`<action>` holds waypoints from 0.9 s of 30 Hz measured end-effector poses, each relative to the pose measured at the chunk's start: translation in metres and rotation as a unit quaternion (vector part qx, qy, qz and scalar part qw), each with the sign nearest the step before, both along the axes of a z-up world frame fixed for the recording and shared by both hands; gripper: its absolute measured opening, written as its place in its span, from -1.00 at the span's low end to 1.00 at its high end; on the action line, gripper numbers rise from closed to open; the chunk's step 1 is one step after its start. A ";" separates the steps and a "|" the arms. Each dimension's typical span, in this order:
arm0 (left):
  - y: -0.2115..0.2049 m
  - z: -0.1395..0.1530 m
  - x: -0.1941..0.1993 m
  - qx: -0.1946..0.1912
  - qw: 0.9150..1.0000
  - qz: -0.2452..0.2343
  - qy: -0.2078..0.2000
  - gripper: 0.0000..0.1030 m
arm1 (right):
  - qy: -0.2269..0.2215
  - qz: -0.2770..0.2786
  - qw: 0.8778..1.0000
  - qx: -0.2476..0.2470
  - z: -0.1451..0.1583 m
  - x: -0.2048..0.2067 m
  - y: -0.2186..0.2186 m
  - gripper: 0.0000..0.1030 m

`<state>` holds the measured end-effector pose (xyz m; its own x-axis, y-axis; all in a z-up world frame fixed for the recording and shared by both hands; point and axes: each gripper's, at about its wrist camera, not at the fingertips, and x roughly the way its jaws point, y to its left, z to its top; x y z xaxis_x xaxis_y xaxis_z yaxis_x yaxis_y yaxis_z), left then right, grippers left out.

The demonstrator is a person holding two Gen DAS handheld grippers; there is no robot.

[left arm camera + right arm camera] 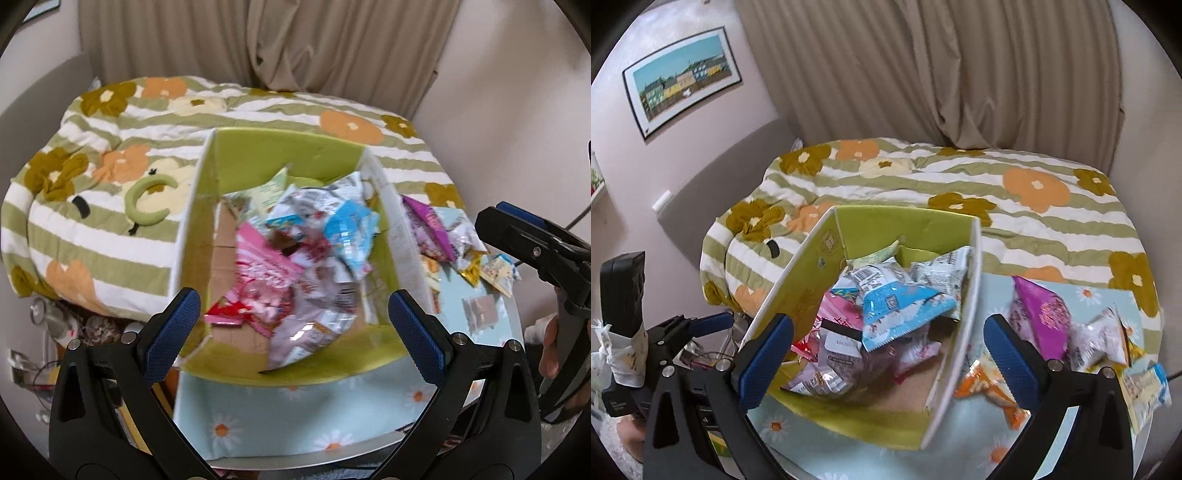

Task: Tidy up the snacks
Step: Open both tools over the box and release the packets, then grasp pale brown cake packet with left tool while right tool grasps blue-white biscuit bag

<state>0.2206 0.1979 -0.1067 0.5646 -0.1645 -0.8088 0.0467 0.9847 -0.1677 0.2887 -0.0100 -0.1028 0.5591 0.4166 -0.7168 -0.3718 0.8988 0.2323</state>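
In the middle of both views, the green box [288, 155] sits on the counter [280, 417] with snack packets [295, 258] piled inside, while the left tool [291, 332] and right tool [886, 354] hang spread wide and empty, likely ready for the loose packets [1041, 317] at the right.

Left hand-held gripper [293, 325] gapes empty above green box [280, 155] heaped with snack packets [295, 266].

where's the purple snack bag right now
The purple snack bag lies outside the green box, just to its right on the daisy tablecloth, among other loose packets; the left wrist view shows it too.
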 end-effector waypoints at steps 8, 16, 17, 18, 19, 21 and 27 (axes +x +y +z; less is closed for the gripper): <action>-0.064 0.021 -0.019 0.007 0.999 -0.028 -0.025 0.96 | -0.002 -0.042 0.999 0.028 0.016 -0.028 -0.076 0.99; -0.164 0.022 -0.035 0.001 0.999 -0.040 -0.031 0.97 | -0.010 -0.072 0.997 0.015 0.022 -0.052 -0.183 0.99; -0.179 0.021 -0.036 0.003 0.999 -0.045 -0.031 0.97 | -0.010 -0.076 0.997 0.012 0.021 -0.054 -0.198 0.99; -0.194 0.019 -0.037 0.005 0.998 -0.050 -0.031 0.97 | -0.010 -0.080 0.997 0.010 0.021 -0.056 -0.213 0.99; -0.207 0.017 -0.037 0.005 0.998 -0.053 -0.031 0.96 | -0.009 -0.085 0.996 0.008 0.020 -0.057 -0.230 0.99; -0.235 0.012 -0.038 0.002 0.997 -0.064 -0.030 0.97 | -0.007 -0.095 0.995 0.004 0.017 -0.060 -0.254 0.99; -0.307 -0.009 -0.034 0.006 0.992 -0.123 -0.014 0.97 | 0.012 -0.119 0.993 -0.010 0.005 -0.062 -0.325 0.99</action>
